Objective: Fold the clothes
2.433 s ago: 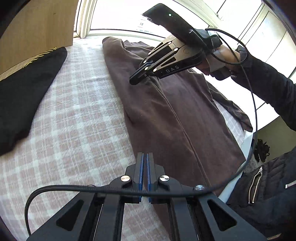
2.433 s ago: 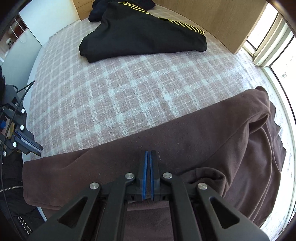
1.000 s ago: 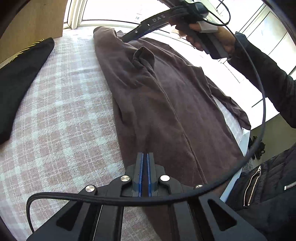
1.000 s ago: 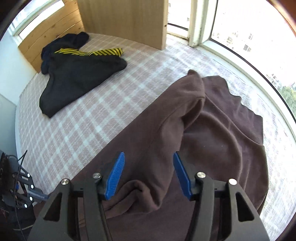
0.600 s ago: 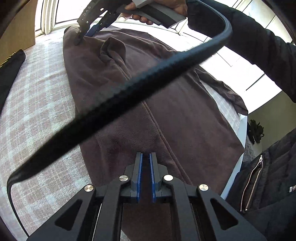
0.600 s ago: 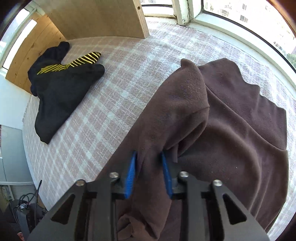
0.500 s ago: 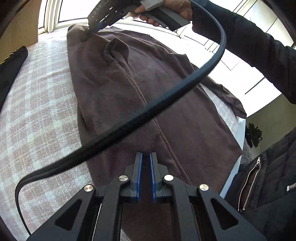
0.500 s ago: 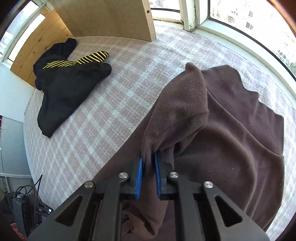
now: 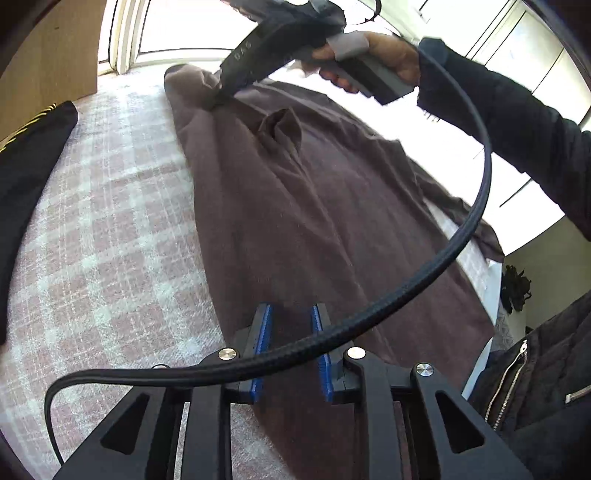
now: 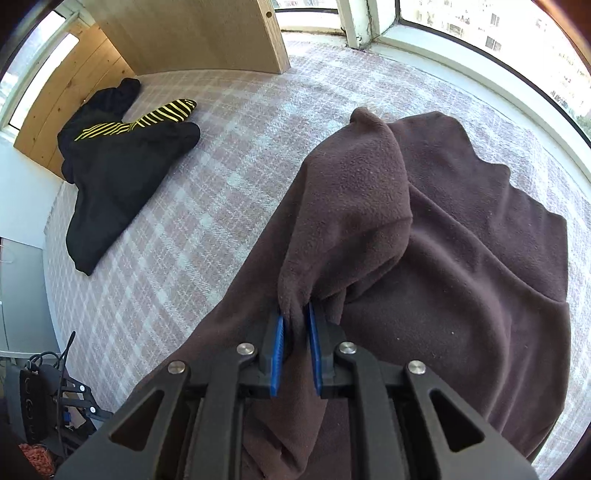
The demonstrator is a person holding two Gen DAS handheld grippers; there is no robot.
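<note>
A brown fleece garment (image 9: 314, 221) lies spread lengthwise on the plaid bed cover (image 9: 110, 240). My left gripper (image 9: 290, 332) is open over the garment's near end, and brown cloth shows between its blue pads (image 9: 263, 332). At the far end a hand holds my right gripper (image 9: 217, 94) against the garment's far corner. In the right wrist view the right gripper (image 10: 295, 325) is shut on a raised fold of the brown fleece garment (image 10: 369, 206), which hangs bunched over the jaws.
A black garment with yellow stripes (image 10: 122, 177) lies at the far side of the bed cover (image 10: 240, 129), near a wooden panel (image 10: 207, 33). A black cable (image 9: 424, 273) arcs across the left wrist view. A person's black jacket (image 9: 535, 387) is at the bed's right edge.
The right gripper, open a second ago, closed on the fleece fold near the far corner. The left gripper's fingers, almost shut before, have spread apart.
</note>
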